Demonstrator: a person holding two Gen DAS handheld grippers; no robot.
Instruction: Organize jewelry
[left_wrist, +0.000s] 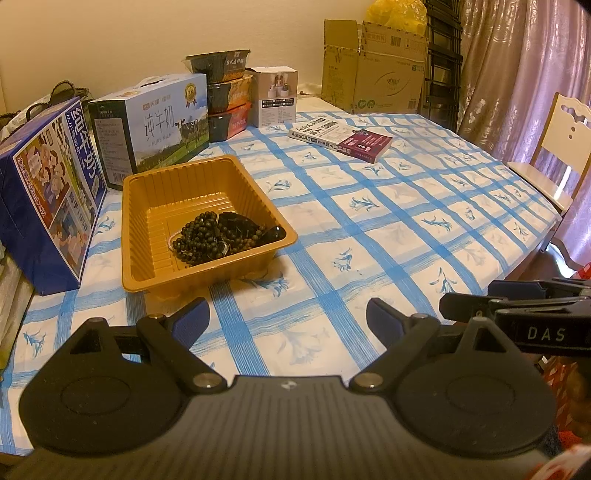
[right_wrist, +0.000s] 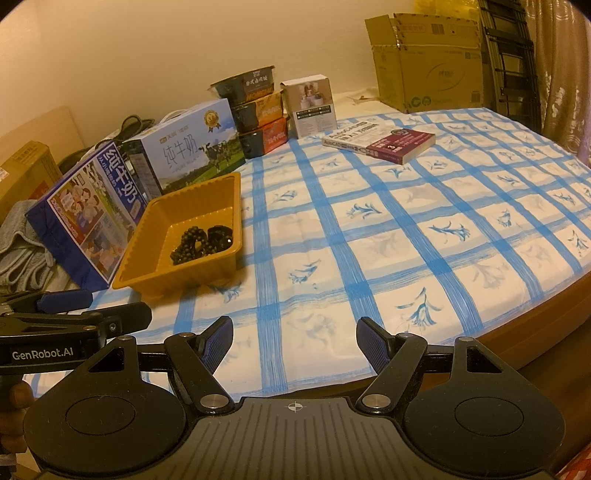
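An orange plastic tray (left_wrist: 155, 192) (right_wrist: 155, 221) sits on the blue-checked tablecloth. Dark bead bracelets (left_wrist: 210, 236) (right_wrist: 199, 240) lie heaped in its near right corner, beside a glossy black piece (left_wrist: 275, 232). My left gripper (left_wrist: 288, 317) hovers open over the cloth, short of the tray, nothing between its blue pads. My right gripper (right_wrist: 293, 343) is also open and empty, near the table's front edge, to the right of the tray. Each gripper shows at the edge of the other's view: the right gripper (left_wrist: 517, 306) and the left gripper (right_wrist: 74, 314).
Two milk cartons (left_wrist: 51, 192) (left_wrist: 155, 125) stand left of and behind the tray. Stacked food boxes (left_wrist: 225, 96), a small white box (left_wrist: 277, 96), a book (left_wrist: 340, 140) and a cardboard box (left_wrist: 373, 66) are at the back. A chair (left_wrist: 554, 147) stands at right.
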